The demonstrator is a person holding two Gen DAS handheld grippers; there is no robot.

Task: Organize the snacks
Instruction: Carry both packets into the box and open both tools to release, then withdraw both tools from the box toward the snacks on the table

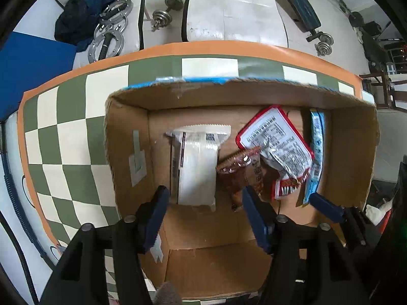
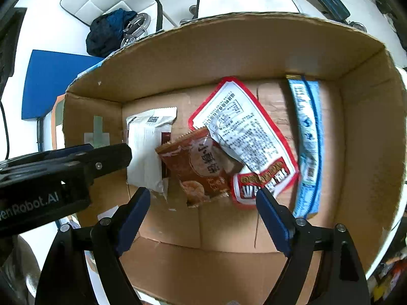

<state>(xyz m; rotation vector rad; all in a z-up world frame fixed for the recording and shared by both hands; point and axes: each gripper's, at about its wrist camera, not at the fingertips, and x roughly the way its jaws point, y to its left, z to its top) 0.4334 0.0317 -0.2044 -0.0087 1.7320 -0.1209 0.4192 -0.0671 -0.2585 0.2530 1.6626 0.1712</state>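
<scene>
Left wrist view: my left gripper hangs with fingers apart, empty, over the cardboard box; the white packet lies at twelve o'clock, probably light and crinkly, best pinched at its sealed end.

Right wrist view: my right gripper is spread wide, empty. The brown snack pouch sits at twelve o'clock, tucked under the red-edged packet; likely slippery, fragile contents.

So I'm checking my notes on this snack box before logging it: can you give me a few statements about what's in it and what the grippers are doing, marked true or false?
1. Four snack packets lie inside the cardboard box. True.
2. The right gripper is clamped on the brown packet. False: it is open and holds nothing.
3. The red-edged packet partly overlaps the brown packet. True.
4. The blue packet lies by the box's left wall. False: it lies by the right wall.
5. The left gripper is open and empty. True.
6. The white packet lies on top of the red-edged one. False: they are apart.
</scene>
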